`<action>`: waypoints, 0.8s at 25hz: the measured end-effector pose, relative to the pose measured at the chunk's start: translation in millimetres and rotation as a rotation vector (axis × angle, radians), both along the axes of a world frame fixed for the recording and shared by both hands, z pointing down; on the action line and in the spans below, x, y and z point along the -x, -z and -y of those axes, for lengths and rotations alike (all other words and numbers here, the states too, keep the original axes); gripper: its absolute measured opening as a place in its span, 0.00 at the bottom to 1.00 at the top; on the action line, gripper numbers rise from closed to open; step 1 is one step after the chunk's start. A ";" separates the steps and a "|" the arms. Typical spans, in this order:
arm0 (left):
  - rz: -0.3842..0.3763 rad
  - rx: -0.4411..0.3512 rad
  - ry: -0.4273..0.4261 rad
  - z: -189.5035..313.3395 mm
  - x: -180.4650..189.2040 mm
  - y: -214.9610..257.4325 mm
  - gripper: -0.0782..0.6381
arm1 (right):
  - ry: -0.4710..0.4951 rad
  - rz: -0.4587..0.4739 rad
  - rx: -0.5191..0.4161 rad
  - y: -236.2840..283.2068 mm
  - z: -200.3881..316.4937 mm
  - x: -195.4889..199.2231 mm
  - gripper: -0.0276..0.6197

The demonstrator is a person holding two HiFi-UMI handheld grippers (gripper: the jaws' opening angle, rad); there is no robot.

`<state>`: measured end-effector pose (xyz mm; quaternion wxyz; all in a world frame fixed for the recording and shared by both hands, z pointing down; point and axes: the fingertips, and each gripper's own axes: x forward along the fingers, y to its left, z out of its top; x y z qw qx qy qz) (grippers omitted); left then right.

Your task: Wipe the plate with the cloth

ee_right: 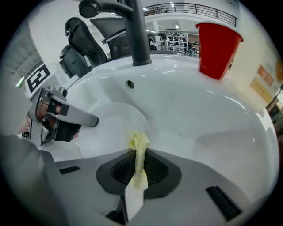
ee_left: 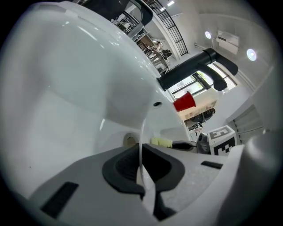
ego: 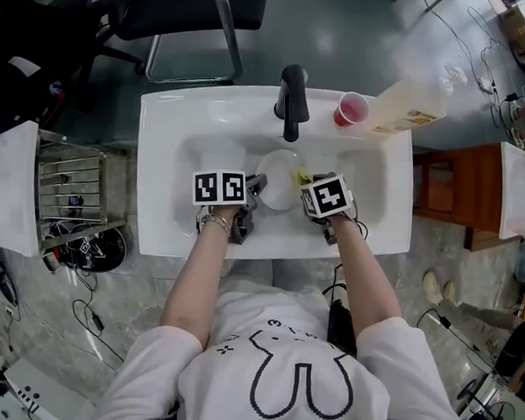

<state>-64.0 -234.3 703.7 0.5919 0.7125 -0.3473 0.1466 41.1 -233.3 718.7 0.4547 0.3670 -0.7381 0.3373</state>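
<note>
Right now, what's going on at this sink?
A person stands over a white sink with a gripper in each hand. The left gripper is shut on the rim of a white plate in the basin. The right gripper pinches a yellow cloth next to the plate. A red cup sits by the tap.

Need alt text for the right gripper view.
The right tool pinches a yellow cloth over a white sink, next to a white plate gripped by the left tool at left. A black faucet and red cup stand behind.
</note>
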 end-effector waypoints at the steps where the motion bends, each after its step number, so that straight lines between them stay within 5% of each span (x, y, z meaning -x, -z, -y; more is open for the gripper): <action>1: -0.002 -0.007 0.002 -2.0 1.6 5.1 0.13 | -0.012 0.008 -0.013 6.6 -1.2 -0.6 0.12; 9: 0.007 -0.076 0.021 -8.9 21.6 43.2 0.13 | -0.030 0.043 -0.121 57.2 2.1 -0.4 0.12; 20: 0.139 -0.283 0.022 -9.7 57.7 114.6 0.13 | -0.050 0.110 -0.294 142.2 9.3 5.9 0.12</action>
